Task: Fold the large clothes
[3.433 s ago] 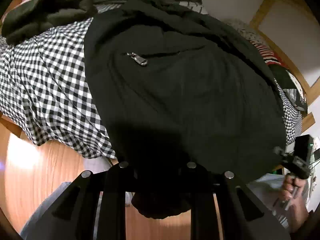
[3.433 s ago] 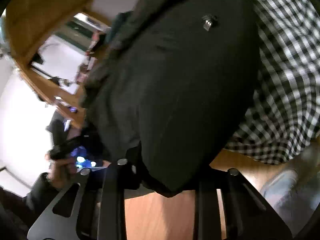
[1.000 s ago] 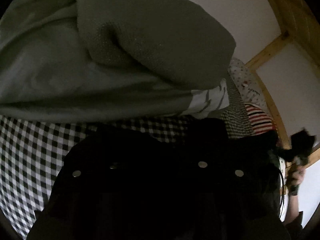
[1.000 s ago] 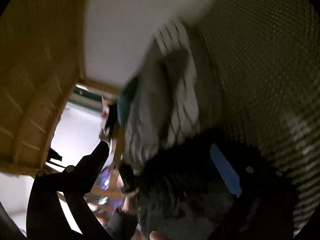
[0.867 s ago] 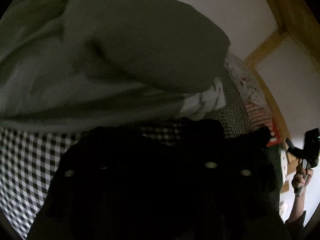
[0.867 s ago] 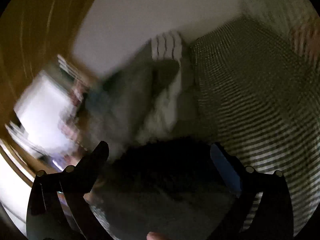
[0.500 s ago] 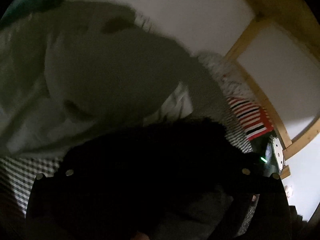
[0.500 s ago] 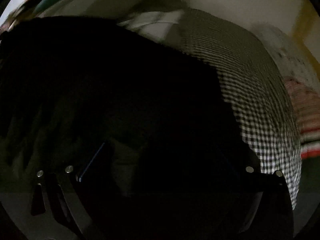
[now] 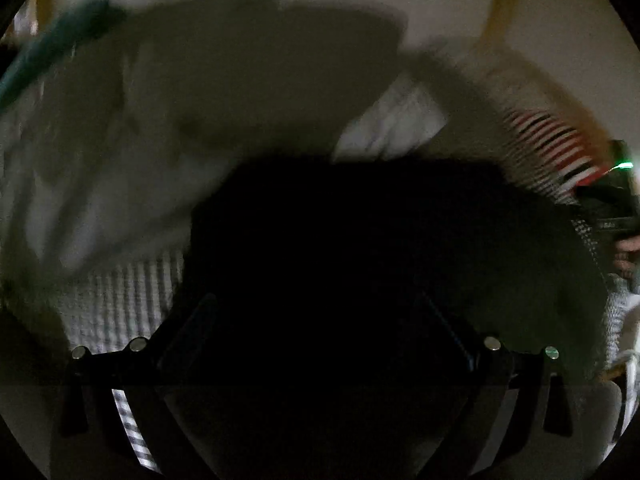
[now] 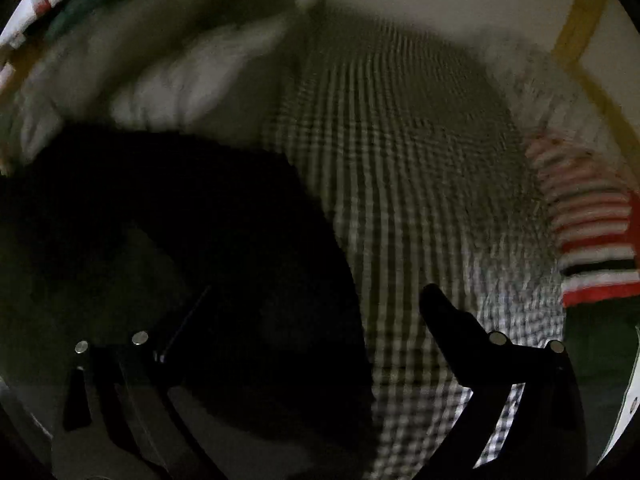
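A large black garment [image 9: 360, 240] lies on the black-and-white checked bedspread [image 9: 120, 304] and fills the lower middle of the left wrist view. My left gripper [image 9: 316, 312] hangs open just above it, fingers spread wide and empty. In the right wrist view the same black garment [image 10: 180, 260] fills the lower left. My right gripper [image 10: 312, 304] is open, its right finger [image 10: 452, 320] over the checked bedspread [image 10: 420, 200] and its left finger over the garment's edge. Both views are dark and blurred.
A heap of grey and white clothes [image 9: 180, 92] lies behind the black garment; it also shows in the right wrist view [image 10: 172, 68]. A red-and-white striped cloth [image 10: 592, 240] lies at the right. A wooden bed frame [image 10: 580, 12] and pale wall stand behind.
Both grippers carried the garment's lower edge up and forward over itself, then opened and let it go. The right gripper has now swung right, so the checked bedspread shows.
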A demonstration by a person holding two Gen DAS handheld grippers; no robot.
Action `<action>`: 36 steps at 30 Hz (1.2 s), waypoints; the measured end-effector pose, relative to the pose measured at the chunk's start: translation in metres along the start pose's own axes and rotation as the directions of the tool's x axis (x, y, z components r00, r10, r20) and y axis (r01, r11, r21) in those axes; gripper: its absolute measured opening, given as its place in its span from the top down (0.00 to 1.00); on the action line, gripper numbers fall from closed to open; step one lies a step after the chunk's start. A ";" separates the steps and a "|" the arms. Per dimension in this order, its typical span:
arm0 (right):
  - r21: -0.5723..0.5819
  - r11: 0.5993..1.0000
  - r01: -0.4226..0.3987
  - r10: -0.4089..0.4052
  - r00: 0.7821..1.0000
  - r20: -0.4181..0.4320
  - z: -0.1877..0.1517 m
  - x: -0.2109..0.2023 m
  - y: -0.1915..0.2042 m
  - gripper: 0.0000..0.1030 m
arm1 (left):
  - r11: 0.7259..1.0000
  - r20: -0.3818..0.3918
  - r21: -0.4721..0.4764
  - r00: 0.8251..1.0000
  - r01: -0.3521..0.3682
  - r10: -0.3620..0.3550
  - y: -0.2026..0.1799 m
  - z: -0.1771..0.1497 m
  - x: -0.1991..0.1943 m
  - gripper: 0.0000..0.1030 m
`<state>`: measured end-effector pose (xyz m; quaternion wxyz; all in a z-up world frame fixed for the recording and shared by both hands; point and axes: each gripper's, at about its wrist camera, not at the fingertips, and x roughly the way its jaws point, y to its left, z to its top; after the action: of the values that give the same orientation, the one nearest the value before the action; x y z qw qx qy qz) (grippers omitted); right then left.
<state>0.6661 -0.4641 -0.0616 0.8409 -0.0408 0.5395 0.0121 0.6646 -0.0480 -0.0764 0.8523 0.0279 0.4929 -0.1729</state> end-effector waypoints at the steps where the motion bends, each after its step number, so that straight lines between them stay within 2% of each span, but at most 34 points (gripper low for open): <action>1: 0.064 0.993 -0.095 0.100 0.992 -0.076 -0.005 0.021 -0.009 0.33 | 0.999 -0.021 -0.031 0.999 0.026 -0.026 0.005 -0.003 0.013 0.04; 2: 0.129 0.976 -0.176 0.190 0.976 -0.108 -0.007 0.033 -0.015 0.38 | 0.996 -0.024 -0.069 0.998 0.048 -0.050 0.012 -0.004 0.023 0.04; 3: 0.160 0.963 -0.218 0.234 0.968 -0.090 -0.010 0.038 -0.017 0.49 | 0.994 -0.020 -0.090 0.998 0.059 -0.061 0.016 -0.003 0.026 0.05; 4: 0.150 0.964 -0.221 0.235 0.969 -0.079 -0.010 0.037 -0.016 0.64 | 0.991 -0.001 -0.111 0.997 0.076 -0.076 0.019 -0.001 0.023 0.14; 5: 0.150 0.960 -0.236 0.247 0.967 -0.058 -0.009 0.034 -0.017 0.73 | 0.989 0.022 -0.118 0.996 0.085 -0.083 0.021 -0.001 0.017 0.35; 6: 0.162 0.952 -0.259 0.264 0.964 -0.013 -0.007 0.026 -0.022 0.86 | 0.989 0.047 -0.123 0.996 0.088 -0.082 0.022 0.001 0.008 0.45; 7: 0.209 0.930 -0.302 0.288 0.953 0.096 -0.004 0.010 -0.035 0.89 | 0.987 0.090 -0.137 0.994 0.079 -0.067 0.026 0.004 -0.002 0.60; 8: 0.252 0.901 -0.353 0.309 0.930 0.199 -0.002 -0.004 -0.048 0.89 | 0.984 0.124 -0.157 0.990 0.081 -0.062 0.029 0.006 -0.011 0.70; 9: 0.294 0.871 -0.394 0.312 0.905 0.289 -0.001 -0.015 -0.061 0.89 | 0.978 0.164 -0.203 0.986 0.041 -0.008 0.037 0.009 -0.019 0.86; 10: 0.342 0.862 -0.374 0.255 0.904 0.344 -0.001 -0.021 -0.071 0.89 | 0.964 0.202 -0.262 0.974 -0.050 0.105 0.050 0.010 -0.026 0.91; 11: 0.374 0.864 -0.338 0.210 0.916 0.342 -0.001 -0.017 -0.075 0.89 | 0.948 0.223 -0.309 0.963 -0.078 0.152 0.062 0.007 -0.027 0.91; 12: 0.396 0.862 -0.316 0.197 0.929 0.314 0.002 -0.005 -0.075 0.88 | 0.928 0.206 -0.363 0.965 -0.078 0.161 0.074 0.005 -0.020 0.87; 13: 0.406 0.868 -0.284 0.192 0.948 0.254 0.004 0.014 -0.071 0.87 | 0.918 0.144 -0.388 0.980 -0.074 0.140 0.082 0.005 -0.005 0.79; 14: 0.405 0.873 -0.271 0.191 0.955 0.226 0.004 0.025 -0.066 0.84 | 0.917 0.060 -0.396 0.994 -0.056 0.087 0.089 0.002 0.015 0.77; 15: 0.400 0.881 -0.251 0.182 0.962 0.203 0.003 0.033 -0.062 0.70 | 0.921 0.042 -0.387 0.996 -0.055 0.077 0.089 -0.001 0.022 0.77; 16: 0.411 0.887 -0.211 0.151 0.973 0.173 0.004 0.036 -0.062 0.64 | 0.925 0.067 -0.377 0.994 -0.051 0.082 0.087 -0.001 0.017 0.73; 17: 0.421 0.885 -0.198 0.133 0.975 0.179 0.004 0.031 -0.064 0.55 | 0.928 0.102 -0.372 0.992 -0.034 0.078 0.085 -0.001 0.008 0.67; 18: 0.429 0.881 -0.201 0.111 0.968 0.225 0.002 0.016 -0.067 0.35 | 0.936 0.159 -0.353 0.985 -0.001 0.061 0.080 -0.003 -0.009 0.47; 19: 0.428 0.877 -0.219 0.106 0.957 0.271 0.000 0.000 -0.068 0.22 | 0.949 0.241 -0.308 0.970 0.069 0.007 0.070 -0.003 -0.033 0.22; 20: 0.410 0.879 -0.243 0.115 0.942 0.314 -0.003 -0.018 -0.070 0.08 | 0.957 0.284 -0.264 0.958 0.123 -0.045 0.063 -0.006 -0.050 0.05; 22: 0.328 0.903 -0.278 0.151 0.920 0.363 -0.011 -0.056 -0.066 0.07 | 0.969 0.307 -0.170 0.944 0.179 -0.121 0.040 -0.013 -0.080 0.05; 23: 0.295 0.913 -0.281 0.166 0.918 0.361 -0.016 -0.067 -0.063 0.06 | 0.971 0.303 -0.139 0.942 0.195 -0.146 0.029 -0.017 -0.088 0.05; 25: 0.204 0.935 -0.292 0.196 0.900 0.390 -0.038 -0.089 -0.034 0.05 | 0.964 0.280 -0.063 0.932 0.257 -0.230 -0.004 -0.028 -0.092 0.05; 26: 0.157 0.947 -0.279 0.197 0.895 0.400 -0.047 -0.095 -0.014 0.03 | 0.966 0.266 -0.043 0.935 0.256 -0.236 -0.021 -0.030 -0.086 0.05; 27: 0.110 0.962 -0.250 0.186 0.896 0.404 -0.053 -0.096 0.010 0.03 | 0.977 0.261 -0.038 0.946 0.211 -0.194 -0.037 -0.031 -0.075 0.05; 29: 0.034 0.989 -0.147 0.122 0.910 0.396 -0.062 -0.082 0.063 0.03 | 0.999 0.267 -0.034 0.963 0.037 -0.026 -0.062 -0.038 -0.048 0.05; 30: 0.002 0.995 -0.102 0.095 0.931 0.354 -0.063 -0.067 0.086 0.04 | 0.996 0.244 -0.034 0.965 -0.088 0.094 -0.068 -0.040 -0.029 0.05; 31: -0.037 0.998 -0.057 0.065 0.962 0.266 -0.063 -0.038 0.106 0.04 | 0.981 0.213 -0.052 0.958 -0.186 0.193 -0.063 -0.046 -0.007 0.04; 32: -0.042 0.997 -0.059 0.067 0.973 0.222 -0.067 -0.017 0.114 0.03 | 0.982 0.220 -0.109 0.959 -0.155 0.176 -0.050 -0.055 0.003 0.04; 33: -0.022 0.996 -0.081 0.084 0.966 0.244 -0.072 -0.010 0.111 0.03 | 0.981 0.227 -0.144 0.961 -0.129 0.160 -0.041 -0.058 0.004 0.04; 36: 0.008 0.995 -0.103 0.099 0.977 0.191 -0.073 -0.014 0.104 0.04 | 0.977 0.163 -0.160 0.972 -0.143 0.170 -0.041 -0.060 -0.002 0.04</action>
<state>0.5871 -0.3659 -0.0846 0.8873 -0.0044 0.4580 0.0537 0.6008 -0.0723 -0.1000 0.9032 -0.0116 0.4233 -0.0700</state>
